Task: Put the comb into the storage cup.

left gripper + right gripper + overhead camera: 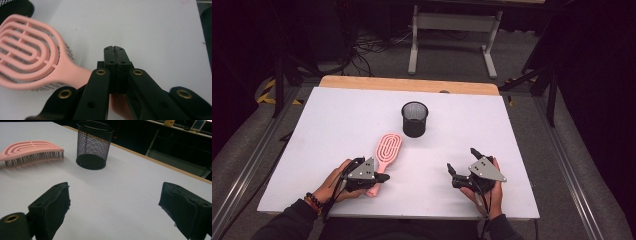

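Note:
A pink vented hairbrush [388, 149] lies bristles down on the white table, handle toward the person. My left gripper [384, 176] sits over the handle end. In the left gripper view its jaws [115, 48] are pressed together with nothing between the pads, and the brush [30, 52] passes underneath them, its handle hidden below. A black mesh cup [414, 119] stands upright beyond the brush head. My right gripper [462, 159] rests at the front right, jaws wide apart and empty [117, 202]. The right gripper view has the brush [30, 148] at far left and the cup [93, 145] behind it.
The white tabletop [337, 115] has a wooden strip [409, 84] along its far edge. Beyond it stands a grey metal frame [454, 30] on the floor, with cables to the left. Dark floor flanks both sides of the table.

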The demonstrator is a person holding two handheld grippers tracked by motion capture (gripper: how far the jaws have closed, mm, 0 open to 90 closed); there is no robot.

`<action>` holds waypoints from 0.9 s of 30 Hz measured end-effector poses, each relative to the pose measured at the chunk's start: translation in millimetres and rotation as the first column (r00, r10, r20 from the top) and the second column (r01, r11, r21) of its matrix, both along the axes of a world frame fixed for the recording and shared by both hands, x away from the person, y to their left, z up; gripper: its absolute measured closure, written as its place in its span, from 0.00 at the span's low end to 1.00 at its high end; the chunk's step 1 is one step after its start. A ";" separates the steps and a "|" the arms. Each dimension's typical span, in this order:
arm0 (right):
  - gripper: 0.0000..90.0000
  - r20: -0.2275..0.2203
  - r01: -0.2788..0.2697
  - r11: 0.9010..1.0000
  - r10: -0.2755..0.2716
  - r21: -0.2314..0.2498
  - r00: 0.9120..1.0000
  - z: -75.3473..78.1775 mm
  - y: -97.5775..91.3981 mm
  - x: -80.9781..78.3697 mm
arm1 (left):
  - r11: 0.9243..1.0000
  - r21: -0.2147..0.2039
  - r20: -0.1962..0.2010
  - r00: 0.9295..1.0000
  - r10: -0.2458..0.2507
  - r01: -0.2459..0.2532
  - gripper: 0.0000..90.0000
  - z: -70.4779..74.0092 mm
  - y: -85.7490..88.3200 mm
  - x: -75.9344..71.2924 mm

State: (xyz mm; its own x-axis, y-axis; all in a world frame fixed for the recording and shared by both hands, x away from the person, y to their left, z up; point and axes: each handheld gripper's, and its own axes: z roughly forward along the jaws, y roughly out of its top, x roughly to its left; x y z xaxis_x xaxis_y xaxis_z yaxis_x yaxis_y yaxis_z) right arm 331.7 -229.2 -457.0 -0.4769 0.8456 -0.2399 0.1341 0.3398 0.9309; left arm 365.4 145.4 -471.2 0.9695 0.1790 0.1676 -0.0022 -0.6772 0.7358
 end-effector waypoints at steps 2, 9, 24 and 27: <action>0.11 -0.005 -0.001 1.000 0.001 0.000 1.000 -0.4 -0.3 0.4 | 1.000 0.005 -0.007 1.000 0.001 -0.001 1.00 -1.0 2.6 0.1; 0.11 -0.013 -0.009 1.000 0.009 0.001 1.000 -1.1 0.9 0.5 | 0.999 -0.002 -0.024 0.999 0.032 -0.032 1.00 -1.4 14.0 0.6; 0.12 -0.023 -0.023 1.000 0.023 0.004 0.999 -1.4 1.4 0.6 | 0.997 0.002 -0.021 0.997 0.071 -0.071 1.00 4.4 24.7 5.3; 0.12 -0.003 -0.018 1.000 0.018 0.011 1.000 0.3 1.0 -1.1 | 0.995 -0.036 -0.032 0.995 0.090 -0.091 1.00 11.5 30.1 6.5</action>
State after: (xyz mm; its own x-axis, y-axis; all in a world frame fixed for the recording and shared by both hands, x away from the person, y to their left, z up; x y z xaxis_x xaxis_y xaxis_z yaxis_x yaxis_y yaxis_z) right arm 330.6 -228.2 -456.7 -0.4923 0.8396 -0.2295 0.1307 0.3320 0.9342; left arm 371.8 175.4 -459.8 0.9536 0.2717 0.1296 0.0806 -0.6453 0.7597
